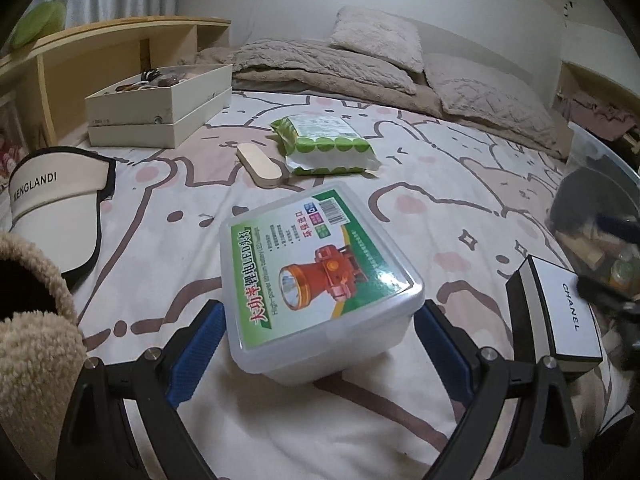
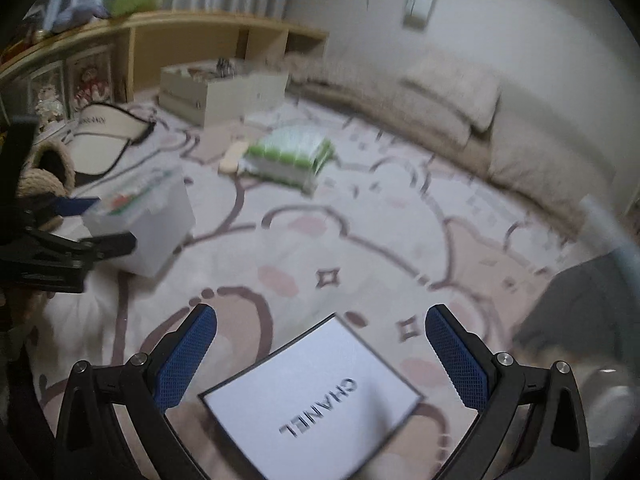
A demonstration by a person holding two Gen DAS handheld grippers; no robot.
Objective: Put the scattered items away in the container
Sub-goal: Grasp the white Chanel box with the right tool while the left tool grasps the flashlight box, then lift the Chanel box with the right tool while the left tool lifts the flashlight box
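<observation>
One headlamp box (image 1: 320, 280), long axis diagonal

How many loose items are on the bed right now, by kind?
Lidded plastic box: 1
Black-and-white gift box: 1
Green wipes pack: 1
Wooden stick: 1
Sun visor: 1
Fleece slipper: 1
Total: 6
</observation>
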